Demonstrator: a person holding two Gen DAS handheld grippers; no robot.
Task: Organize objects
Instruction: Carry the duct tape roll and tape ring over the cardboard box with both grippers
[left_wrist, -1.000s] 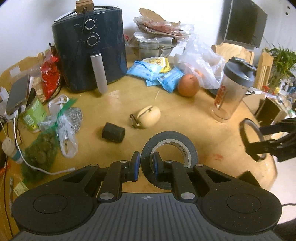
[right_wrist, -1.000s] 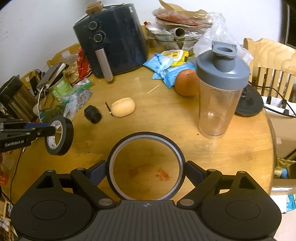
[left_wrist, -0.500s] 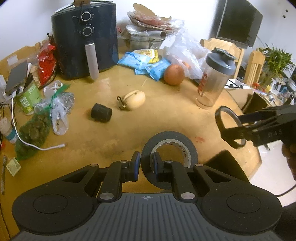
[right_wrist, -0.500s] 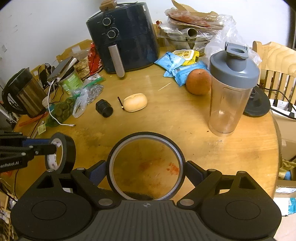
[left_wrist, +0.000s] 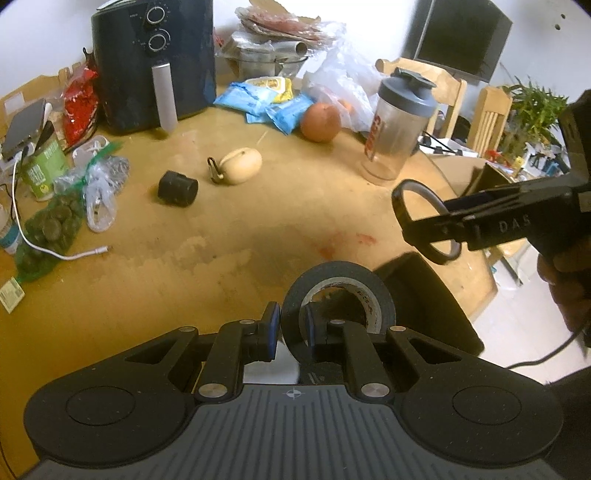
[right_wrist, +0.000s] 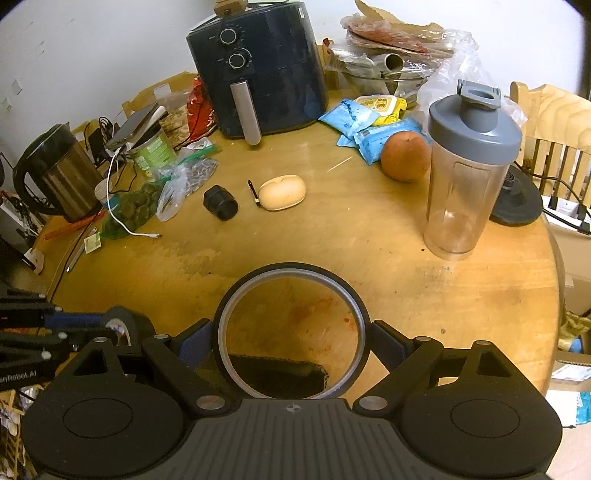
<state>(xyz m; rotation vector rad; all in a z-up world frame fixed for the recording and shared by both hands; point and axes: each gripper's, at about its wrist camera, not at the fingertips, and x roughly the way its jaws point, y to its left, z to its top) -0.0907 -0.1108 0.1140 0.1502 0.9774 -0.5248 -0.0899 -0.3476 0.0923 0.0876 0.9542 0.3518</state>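
Observation:
My left gripper (left_wrist: 290, 325) is shut on the wall of a black tape roll (left_wrist: 340, 280), one finger inside the hole and one outside. It hangs over the near edge of the round wooden table (left_wrist: 221, 258), beside a dark box (left_wrist: 417, 295). My right gripper (right_wrist: 291, 332) grips a wide thin black ring (right_wrist: 291, 267) with a grey inner face across its width, above the same dark box (right_wrist: 277, 373). From the left wrist view, the ring (left_wrist: 400, 199) and right gripper (left_wrist: 428, 225) float at the right. The right wrist view shows the tape roll (right_wrist: 136, 321) at lower left.
A dark air fryer (right_wrist: 258, 74) stands at the back, with a clear shaker bottle (right_wrist: 461, 177) and an orange (right_wrist: 404, 157) to the right. A beige oval case (right_wrist: 282, 192) and a small black cylinder (right_wrist: 219, 203) lie mid-table. Bags, a kettle (right_wrist: 55, 173) and cables crowd the left.
Both grippers have drawn back toward the table's near edge with their loads. The left one has come closer to the right one, and the dark box has come into view beneath them.

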